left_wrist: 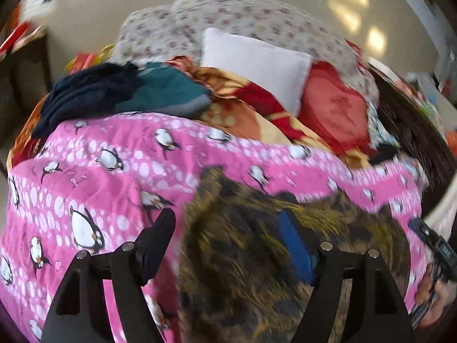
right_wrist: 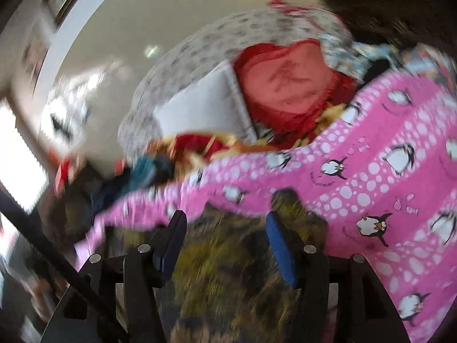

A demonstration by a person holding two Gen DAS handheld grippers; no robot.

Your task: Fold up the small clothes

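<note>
A small brown-and-yellow patterned garment point(left_wrist: 257, 257) lies on a pink penguin-print blanket point(left_wrist: 100, 171). My left gripper point(left_wrist: 228, 223) is open, its fingers standing wide on either side of the garment. The same garment shows in the right wrist view point(right_wrist: 228, 271), on the pink blanket point(right_wrist: 371, 171). My right gripper point(right_wrist: 225, 225) is open too, with the garment between its blue-padded fingers. Both views are blurred by motion, so I cannot tell whether the fingers touch the cloth.
Behind the blanket is a heap: dark blue and teal clothes point(left_wrist: 128, 91), a white pillow point(left_wrist: 257, 63), a red cushion point(left_wrist: 334, 108) and a floral quilt point(left_wrist: 228, 20). A beige floor point(left_wrist: 100, 8) lies beyond. The other gripper and hand point(left_wrist: 434, 257) show at right.
</note>
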